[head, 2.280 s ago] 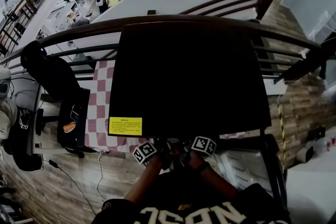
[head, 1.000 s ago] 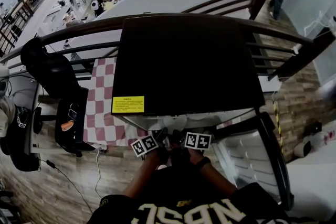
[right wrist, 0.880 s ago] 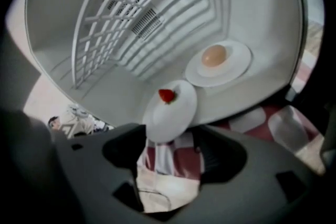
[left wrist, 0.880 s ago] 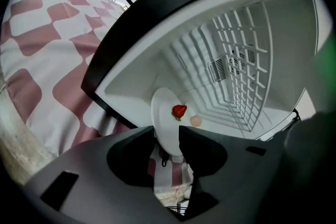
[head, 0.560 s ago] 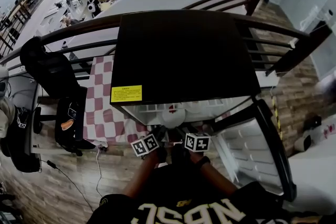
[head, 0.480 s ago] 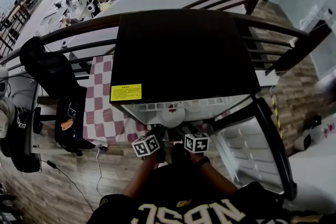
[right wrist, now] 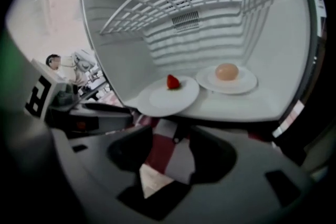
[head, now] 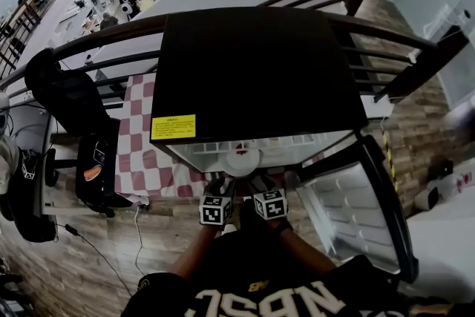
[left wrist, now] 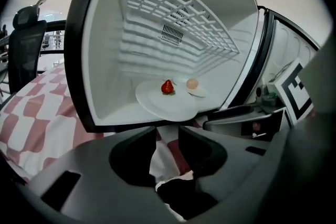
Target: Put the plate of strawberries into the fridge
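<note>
Presently I am holding the left gripper (left wrist: 167, 136) and right gripper (right wrist: 171, 140) released and empty, the right's jaws just narrowing on nothing; the plate of strawberries (right wrist: 168, 98) is sitting dead ahead at frame centre, overhanging the fridge (right wrist: 236, 108) lip.

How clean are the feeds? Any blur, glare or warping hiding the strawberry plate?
Head view: strong fisheye bending, fridge top a flat black mass, plate tiny. Left gripper view: plate and strawberry sharp, near fingers dark and soft. Right gripper view: evenly lit white interior, no glare, corners vignetted black.
</note>
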Demonstrator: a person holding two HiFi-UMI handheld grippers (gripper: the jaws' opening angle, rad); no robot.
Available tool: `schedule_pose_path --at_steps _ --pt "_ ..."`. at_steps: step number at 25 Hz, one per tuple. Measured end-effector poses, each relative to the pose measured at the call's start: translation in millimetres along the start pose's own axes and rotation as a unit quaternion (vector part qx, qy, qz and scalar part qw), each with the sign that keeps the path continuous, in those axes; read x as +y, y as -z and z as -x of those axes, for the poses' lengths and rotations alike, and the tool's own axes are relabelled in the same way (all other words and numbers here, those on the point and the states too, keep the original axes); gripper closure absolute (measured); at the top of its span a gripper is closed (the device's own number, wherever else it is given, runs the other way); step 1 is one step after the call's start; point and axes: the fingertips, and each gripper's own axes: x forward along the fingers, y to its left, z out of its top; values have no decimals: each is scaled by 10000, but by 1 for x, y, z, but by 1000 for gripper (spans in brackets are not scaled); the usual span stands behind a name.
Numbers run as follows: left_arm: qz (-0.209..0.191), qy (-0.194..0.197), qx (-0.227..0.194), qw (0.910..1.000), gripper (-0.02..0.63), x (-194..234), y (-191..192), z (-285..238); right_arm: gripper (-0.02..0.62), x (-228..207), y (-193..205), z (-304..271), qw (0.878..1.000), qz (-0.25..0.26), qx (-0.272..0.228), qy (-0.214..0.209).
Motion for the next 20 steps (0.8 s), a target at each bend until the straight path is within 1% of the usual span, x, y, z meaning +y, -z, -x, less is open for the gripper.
schedule_pose_path --at_steps 3,7,11,20 --pt "-23 4 30 10000 463 -1 0 -4 426 2 -4 -3 9999 106 -25 -21" --pt "-16 31 137 9999 488 -5 -2 -11 488 2 -9 -7 9998 176 -16 -90" --pt "70 15 270 9996 517 -5 2 -15 514 4 -9 -11 9996 234 57 -171" --pt "84 -52 302 9995 571 -2 -4 -21 537 5 -17 -18 9991 322 109 -258"
